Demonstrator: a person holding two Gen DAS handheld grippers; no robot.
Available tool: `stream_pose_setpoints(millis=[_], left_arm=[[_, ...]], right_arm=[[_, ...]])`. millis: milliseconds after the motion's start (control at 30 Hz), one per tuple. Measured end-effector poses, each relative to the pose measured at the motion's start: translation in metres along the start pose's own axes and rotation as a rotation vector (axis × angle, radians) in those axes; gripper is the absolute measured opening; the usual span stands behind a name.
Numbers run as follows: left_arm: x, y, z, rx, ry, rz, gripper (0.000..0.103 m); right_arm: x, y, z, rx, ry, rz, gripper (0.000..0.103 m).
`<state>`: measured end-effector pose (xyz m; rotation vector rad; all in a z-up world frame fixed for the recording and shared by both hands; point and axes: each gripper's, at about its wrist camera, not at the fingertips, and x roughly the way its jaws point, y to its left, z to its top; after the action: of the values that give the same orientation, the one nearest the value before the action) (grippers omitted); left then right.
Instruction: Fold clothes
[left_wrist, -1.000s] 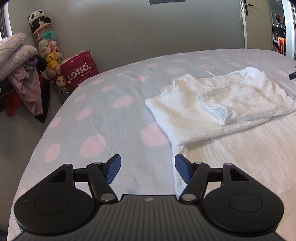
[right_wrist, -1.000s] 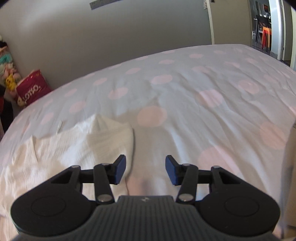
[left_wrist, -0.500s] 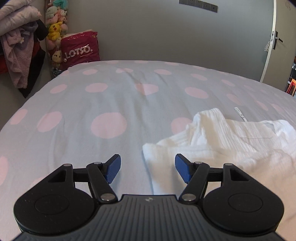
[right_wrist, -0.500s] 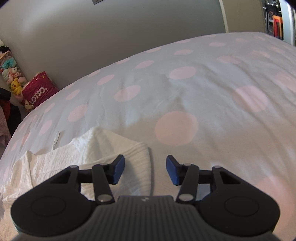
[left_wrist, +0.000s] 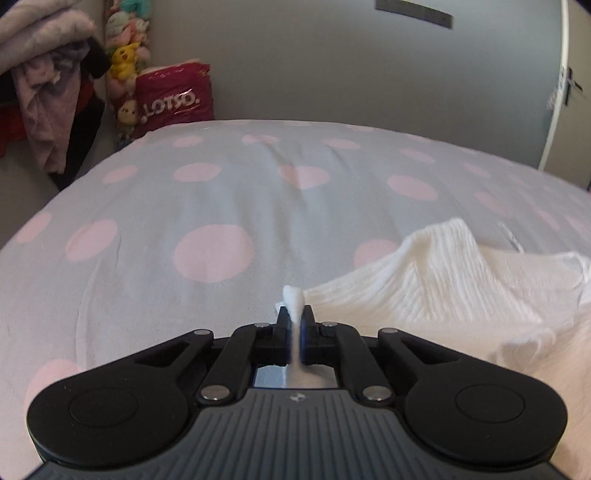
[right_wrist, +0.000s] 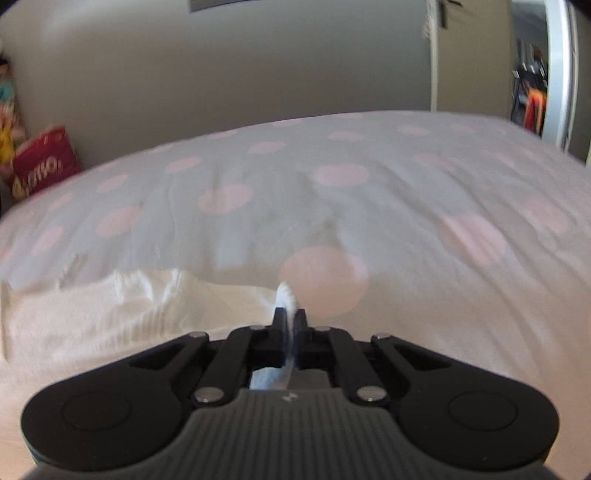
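Left claw (left_wrist: 294, 320) clenched on garment (left_wrist: 436, 280) corner; rest of garment spreads right of it on bed (left_wrist: 147, 206). Right claw (right_wrist: 290, 320) clenched on opposite corner; garment (right_wrist: 110, 317) spreads left.

white garment (left_wrist: 454, 291): cut off by the right picture edge in the left wrist view; its near part is hidden behind the left gripper (left_wrist: 294, 317).
Pinched fabric: mostly hidden between the closed jaws.
Red bag (right_wrist: 42, 164): lettering blurred in the right wrist view.
Clothes pile (left_wrist: 40, 74): cut off at the left edge.
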<state>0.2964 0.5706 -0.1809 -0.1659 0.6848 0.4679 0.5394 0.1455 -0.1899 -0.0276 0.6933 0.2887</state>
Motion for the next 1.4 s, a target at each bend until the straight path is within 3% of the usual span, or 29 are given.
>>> stream_pose_setpoints(millis=[100,133,167,200,333,400,600,733,833,967,1033,1100,1133,1167,1333,1400], left_arm=[[-0.003,-0.007,-0.001,0.038,0.001,0.014,0.014],[-0.005,-0.008,0.001,0.057,-0.006,0.020,0.033],[-0.007,-0.008,0.002,0.068,-0.019,0.024,0.056],[-0.012,-0.008,0.002,0.079,-0.046,0.032,0.061],[-0.017,-0.013,0.007,0.132,-0.082,0.061,0.062],[-0.018,-0.017,0.010,0.127,-0.080,0.049,0.062],[-0.032,-0.028,0.009,0.174,-0.102,-0.037,0.062],[-0.034,-0.029,0.004,0.217,-0.088,-0.069,0.062],[-0.032,-0.024,0.001,0.226,-0.078,-0.076,0.062],[-0.030,-0.017,-0.007,0.230,-0.072,-0.070,0.062],[-0.027,-0.016,-0.011,0.232,-0.066,-0.060,0.062],[-0.027,-0.016,-0.013,0.230,-0.057,-0.054,0.062],[-0.028,-0.017,-0.014,0.228,-0.052,-0.052,0.062],[-0.029,-0.017,-0.014,0.228,-0.049,-0.053,0.062],[-0.038,-0.020,-0.014,0.263,-0.071,-0.070,0.062],[-0.037,-0.023,-0.015,0.263,-0.051,-0.065,0.062]], right_arm=[[-0.001,0.001,0.001,0.003,-0.001,0.011,0.021],[-0.006,0.000,0.003,0.006,-0.027,0.009,0.043],[-0.012,0.000,0.006,-0.003,-0.061,0.009,0.049],[-0.019,0.002,0.010,-0.011,-0.083,0.019,0.048],[-0.035,0.028,0.024,-0.042,-0.094,0.188,0.036],[-0.033,0.055,0.024,-0.109,-0.086,0.219,0.035],[-0.007,0.099,0.015,-0.145,-0.061,0.204,0.034],[0.015,0.113,0.004,-0.169,-0.031,0.118,0.034],[0.021,0.111,0.000,-0.136,-0.035,0.111,0.004],[0.001,0.101,0.004,-0.062,-0.131,0.241,0.004],[0.004,0.099,0.007,-0.021,-0.104,0.290,0.005],[0.017,0.099,0.004,-0.009,-0.027,0.322,0.016],[0.021,0.100,0.001,-0.006,0.001,0.317,0.031],[0.021,0.099,-0.001,0.002,-0.002,0.301,0.034],[0.002,0.081,0.005,0.057,-0.048,0.320,0.034],[0.006,0.081,0.006,0.028,0.007,0.296,0.034]])
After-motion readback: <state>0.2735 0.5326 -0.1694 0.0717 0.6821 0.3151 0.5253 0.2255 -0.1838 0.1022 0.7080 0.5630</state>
